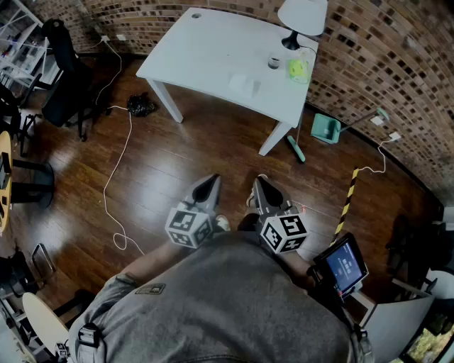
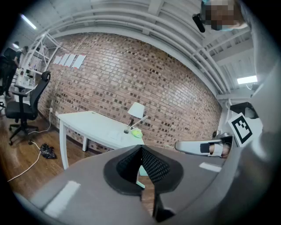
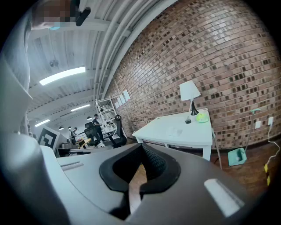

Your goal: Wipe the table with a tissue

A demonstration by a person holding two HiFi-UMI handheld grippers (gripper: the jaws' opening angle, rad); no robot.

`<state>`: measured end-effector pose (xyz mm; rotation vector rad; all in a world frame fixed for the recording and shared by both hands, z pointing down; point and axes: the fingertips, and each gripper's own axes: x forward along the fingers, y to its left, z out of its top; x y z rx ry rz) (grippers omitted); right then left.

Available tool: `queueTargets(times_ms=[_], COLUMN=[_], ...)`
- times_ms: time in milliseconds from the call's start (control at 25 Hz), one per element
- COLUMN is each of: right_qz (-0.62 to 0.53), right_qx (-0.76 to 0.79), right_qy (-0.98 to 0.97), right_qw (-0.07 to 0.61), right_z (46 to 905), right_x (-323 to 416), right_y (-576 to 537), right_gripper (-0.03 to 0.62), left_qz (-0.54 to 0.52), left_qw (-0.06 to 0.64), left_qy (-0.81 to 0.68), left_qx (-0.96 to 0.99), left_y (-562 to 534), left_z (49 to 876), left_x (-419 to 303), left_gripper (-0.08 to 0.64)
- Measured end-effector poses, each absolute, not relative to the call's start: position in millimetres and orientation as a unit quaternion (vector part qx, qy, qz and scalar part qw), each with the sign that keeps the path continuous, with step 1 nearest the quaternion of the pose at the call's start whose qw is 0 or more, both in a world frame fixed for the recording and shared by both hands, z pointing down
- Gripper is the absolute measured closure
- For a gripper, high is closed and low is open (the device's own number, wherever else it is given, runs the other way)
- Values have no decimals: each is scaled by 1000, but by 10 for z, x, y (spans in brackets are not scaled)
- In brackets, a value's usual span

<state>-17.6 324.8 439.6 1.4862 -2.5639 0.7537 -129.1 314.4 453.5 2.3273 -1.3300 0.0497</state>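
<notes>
Close in front of me, my left gripper and right gripper hang side by side. Both have their jaws pressed together on nothing and point a little downward over the wooden floor. Well ahead stands the white table. The tissue lies on its top, apart from the lamp by the wall. I judge wiping has not begun; this is the approach. Next I must reach the table, spread one pair of jaws and pinch the tissue.
</notes>
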Motion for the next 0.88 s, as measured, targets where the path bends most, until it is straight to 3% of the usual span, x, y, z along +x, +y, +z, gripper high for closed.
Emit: queueTargets(times_ms=[880], right_qz=[251], right_qx=[442], right_qy=[-860], right_qw=[44], right_z=[4468], right_x=[1174], right_y=[994], right_gripper=[581], left_qz=[53], left_qw=[223], left_qy=[-544], left_qx=[807], left_y=[935], left_z=[4562], left_x=[-168], left_gripper=[558])
